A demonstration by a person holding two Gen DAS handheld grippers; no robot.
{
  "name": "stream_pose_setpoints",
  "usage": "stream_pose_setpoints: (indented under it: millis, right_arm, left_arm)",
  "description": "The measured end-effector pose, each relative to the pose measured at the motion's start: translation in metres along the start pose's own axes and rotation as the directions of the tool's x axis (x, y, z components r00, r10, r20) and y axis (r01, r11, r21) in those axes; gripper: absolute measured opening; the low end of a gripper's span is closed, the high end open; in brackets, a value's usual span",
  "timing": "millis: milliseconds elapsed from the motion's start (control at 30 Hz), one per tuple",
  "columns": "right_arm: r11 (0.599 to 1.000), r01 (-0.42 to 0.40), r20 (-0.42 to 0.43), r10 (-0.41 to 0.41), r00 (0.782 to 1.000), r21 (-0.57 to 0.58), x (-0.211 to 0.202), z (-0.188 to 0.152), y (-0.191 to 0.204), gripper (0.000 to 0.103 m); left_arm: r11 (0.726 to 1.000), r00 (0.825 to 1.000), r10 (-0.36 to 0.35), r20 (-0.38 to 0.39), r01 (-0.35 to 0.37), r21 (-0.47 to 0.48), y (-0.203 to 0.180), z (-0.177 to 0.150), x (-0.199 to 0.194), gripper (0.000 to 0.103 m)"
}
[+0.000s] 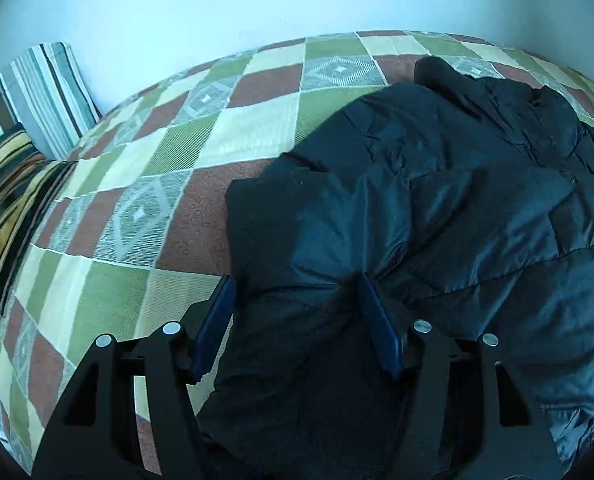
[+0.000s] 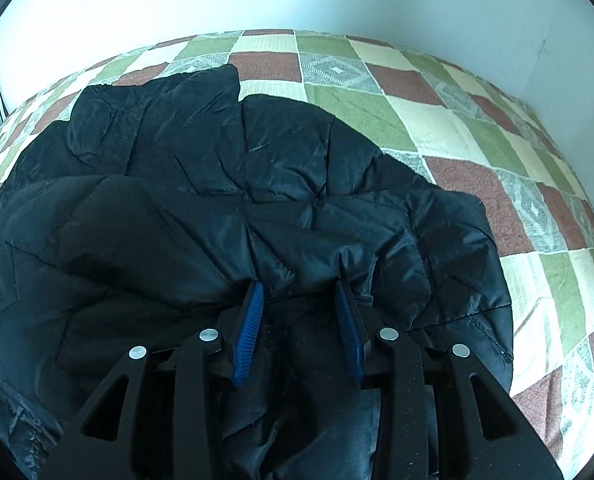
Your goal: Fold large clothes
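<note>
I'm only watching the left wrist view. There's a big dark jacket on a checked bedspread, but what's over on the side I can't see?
Observer: In the right wrist view the jacket ends in a hem edge, and beyond it the checked bedspread runs on to a corner of the white walls.
Operator: Where is the other tool?
Observer: The right gripper is down over the jacket's near part, with dark fabric showing between its blue pads.
Operator: Is it pinching the cloth?
Observer: It does not look so; the pads stand apart with a gap, and no fold looks pressed between them.
</note>
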State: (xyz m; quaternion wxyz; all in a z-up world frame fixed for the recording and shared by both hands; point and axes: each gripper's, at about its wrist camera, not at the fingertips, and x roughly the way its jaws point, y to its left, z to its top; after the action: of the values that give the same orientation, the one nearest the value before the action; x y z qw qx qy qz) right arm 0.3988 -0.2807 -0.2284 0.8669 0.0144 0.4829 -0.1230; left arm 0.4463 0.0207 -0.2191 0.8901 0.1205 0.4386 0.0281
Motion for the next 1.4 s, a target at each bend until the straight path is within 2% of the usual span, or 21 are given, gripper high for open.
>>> stream_pose_setpoints:
  millis: [100,233,300,400,600,800,833,967,1000,1100,1233,1400]
  right_arm:
    - [1.0,0.027,0.032,-0.027,0.999,0.009,-0.015,0.001,0.001,0.038]
    - [0.999,-0.024,0.116,0.021,0.993,0.026,-0.046,0.006,0.015,0.038]
    - [0.998,-0.06,0.127,0.06,0.99,0.003,-0.051,0.01,0.028,0.038]
    - [0.994,-0.093,0.106,0.099,0.989,-0.054,-0.045,0.009,0.054,0.038]
    - [0.993,-0.064,0.044,0.068,0.997,-0.104,-0.008,-0.005,0.072,0.039]
    - [0.993,-0.04,0.073,0.049,0.996,-0.113,-0.007,-0.008,0.077,0.04]
    - [0.994,-0.057,0.088,0.065,0.994,-0.099,-0.014,-0.007,0.072,0.04]
    - [0.994,-0.094,0.124,0.101,0.987,-0.055,-0.052,-0.019,0.049,0.066]
    - [0.995,-0.083,0.149,0.091,0.985,-0.059,-0.068,-0.027,0.039,0.069]
    - [0.996,-0.069,0.173,0.076,0.982,-0.048,-0.1,-0.057,0.006,0.074]
    - [0.999,-0.047,0.142,0.047,0.989,-0.004,-0.124,-0.104,-0.048,0.074]
    - [0.997,-0.005,0.108,-0.003,0.994,0.076,-0.148,-0.166,-0.106,0.074]
  left_arm:
    - [0.999,1.0,0.023,0.016,-0.022,-0.023,0.0,0.001,-0.015,0.062]
    - [0.996,0.994,-0.07,0.082,0.075,-0.056,-0.012,0.005,-0.046,0.062]
    - [0.992,0.987,-0.116,0.109,0.122,-0.045,-0.027,0.009,-0.055,0.062]
    - [0.988,0.984,-0.152,0.093,0.154,-0.014,-0.051,0.012,-0.053,0.062]
    - [0.992,0.992,-0.128,-0.002,0.128,0.024,-0.075,0.001,-0.019,0.063]
    - [0.995,0.997,-0.078,0.019,0.077,0.057,-0.084,-0.004,-0.016,0.063]
    - [0.995,0.996,-0.089,0.031,0.087,0.048,-0.081,-0.003,-0.023,0.063]
    - [0.991,0.99,-0.135,0.034,0.135,-0.015,-0.05,-0.013,-0.052,0.063]
    - [0.99,0.99,-0.134,0.041,0.136,-0.03,-0.038,-0.02,-0.061,0.063]
    - [0.988,0.989,-0.133,0.057,0.137,-0.066,-0.003,-0.047,-0.09,0.069]
    - [0.99,0.994,-0.096,0.059,0.102,-0.094,0.045,-0.107,-0.131,0.072]
    - [0.989,0.998,-0.055,0.037,0.06,-0.139,0.086,-0.177,-0.167,0.074]
